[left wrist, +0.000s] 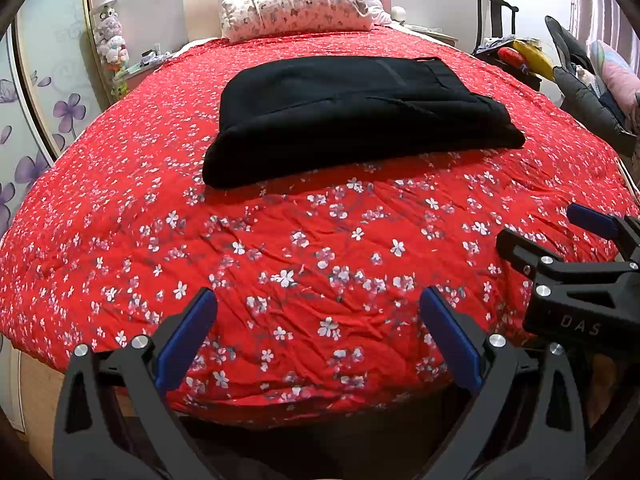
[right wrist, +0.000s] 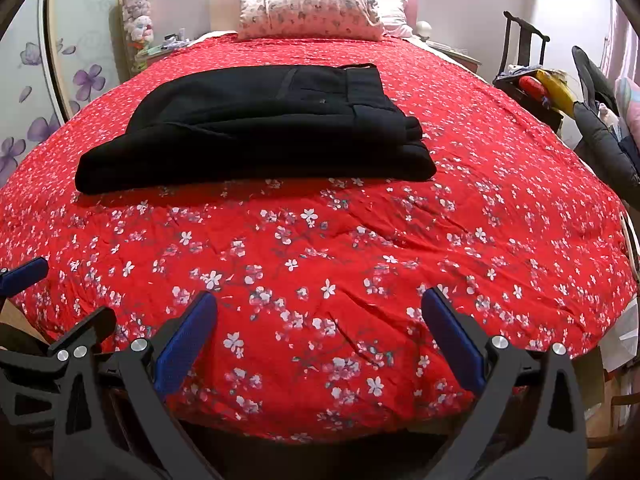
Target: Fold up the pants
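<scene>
Black pants (left wrist: 356,116) lie folded into a flat rectangle in the middle of the red flowered bed cover (left wrist: 280,248), waistband toward the right. In the right wrist view the pants (right wrist: 260,128) sit left of centre. My left gripper (left wrist: 318,300) hovers over the bed's near edge, open, nothing between its blue pads. My right gripper (right wrist: 320,304) is likewise open and empty, well short of the pants. The right gripper also shows at the right edge of the left wrist view (left wrist: 560,240), and the left gripper's blue fingertip (right wrist: 24,272) at the left edge of the right wrist view.
A flowered pillow (left wrist: 296,8) rests at the headboard. A dark chair (left wrist: 496,16) and piled clothes (left wrist: 580,92) stand right of the bed. A nightstand with stuffed toys (left wrist: 112,40) and a flowered wardrobe door (left wrist: 48,112) are on the left.
</scene>
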The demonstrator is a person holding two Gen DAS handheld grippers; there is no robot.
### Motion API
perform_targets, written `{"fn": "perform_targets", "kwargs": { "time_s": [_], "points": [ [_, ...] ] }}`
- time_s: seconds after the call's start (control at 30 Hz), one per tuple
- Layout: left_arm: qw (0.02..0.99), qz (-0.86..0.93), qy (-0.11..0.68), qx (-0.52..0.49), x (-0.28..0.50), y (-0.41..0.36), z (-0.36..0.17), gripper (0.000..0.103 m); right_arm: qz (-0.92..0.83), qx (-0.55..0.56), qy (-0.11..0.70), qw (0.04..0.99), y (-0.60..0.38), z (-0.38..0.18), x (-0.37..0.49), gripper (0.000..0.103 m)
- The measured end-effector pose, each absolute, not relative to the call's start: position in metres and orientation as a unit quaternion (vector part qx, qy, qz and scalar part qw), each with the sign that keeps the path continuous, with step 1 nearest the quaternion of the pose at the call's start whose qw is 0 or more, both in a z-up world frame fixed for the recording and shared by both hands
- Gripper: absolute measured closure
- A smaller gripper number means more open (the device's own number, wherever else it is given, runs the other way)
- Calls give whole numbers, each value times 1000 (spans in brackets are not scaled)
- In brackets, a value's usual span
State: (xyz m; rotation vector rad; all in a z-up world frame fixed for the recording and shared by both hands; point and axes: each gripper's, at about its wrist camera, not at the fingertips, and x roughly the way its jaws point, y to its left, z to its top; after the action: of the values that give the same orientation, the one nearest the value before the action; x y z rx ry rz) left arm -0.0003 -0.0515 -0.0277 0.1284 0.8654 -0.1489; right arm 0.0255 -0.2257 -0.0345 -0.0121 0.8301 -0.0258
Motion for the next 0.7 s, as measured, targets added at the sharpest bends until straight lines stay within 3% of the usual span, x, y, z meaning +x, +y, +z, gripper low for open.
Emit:
{"fn": "perform_targets", "kwargs": {
  "time_s": [0.7],
  "points": [
    [903,-72,419,59,-1,-48,-29,2,-12,-6,404,915,-227,-35,26,1]
  ]
}}
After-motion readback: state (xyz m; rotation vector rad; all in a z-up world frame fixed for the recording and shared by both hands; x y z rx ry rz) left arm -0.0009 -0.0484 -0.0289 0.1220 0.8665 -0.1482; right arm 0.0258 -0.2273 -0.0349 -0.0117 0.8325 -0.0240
